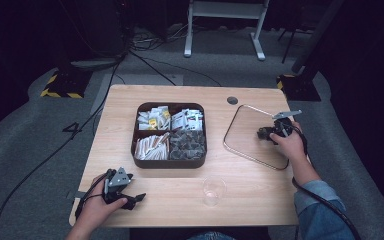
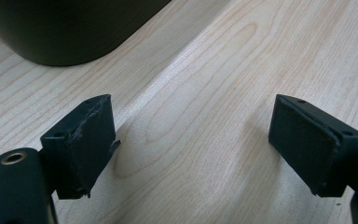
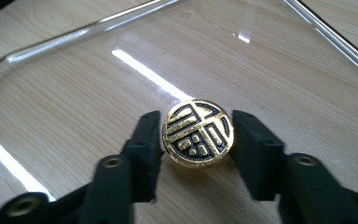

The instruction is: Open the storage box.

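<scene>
The glass lid [image 1: 250, 131] lies flat on the desk [image 1: 260, 205] by its right edge, nearer the far corner, and the right tool [image 3: 196, 127] is half open around its gold knob [image 3: 198, 133]. One pad stands just beside each side of the knob, and they seem not to squeeze it. I judge the step to be handling the lid by that knob. To do it well, keep the knob centred between the pads and the jaws square to it. Close or part both sides evenly. Move the hand straight up rather than sideways, since glass on smooth wood will probably slide or tip if nudged off centre. The left tool [image 2: 191, 140] rests wide open and empty at the near left corner, over bare wood just short of the dark tray [image 1: 170, 163], and it is best kept there, clear of the cup [image 1: 214, 190] near the near edge. The hand covers the knob in the high view, and whatever joins the knob to the lid is hidden under the knob's head. The right gripper view cuts off the lid's rim, so I cannot tell its full outline there. The packets in the tray are too small to read, and I cannot tell whether the cup holds anything.
</scene>
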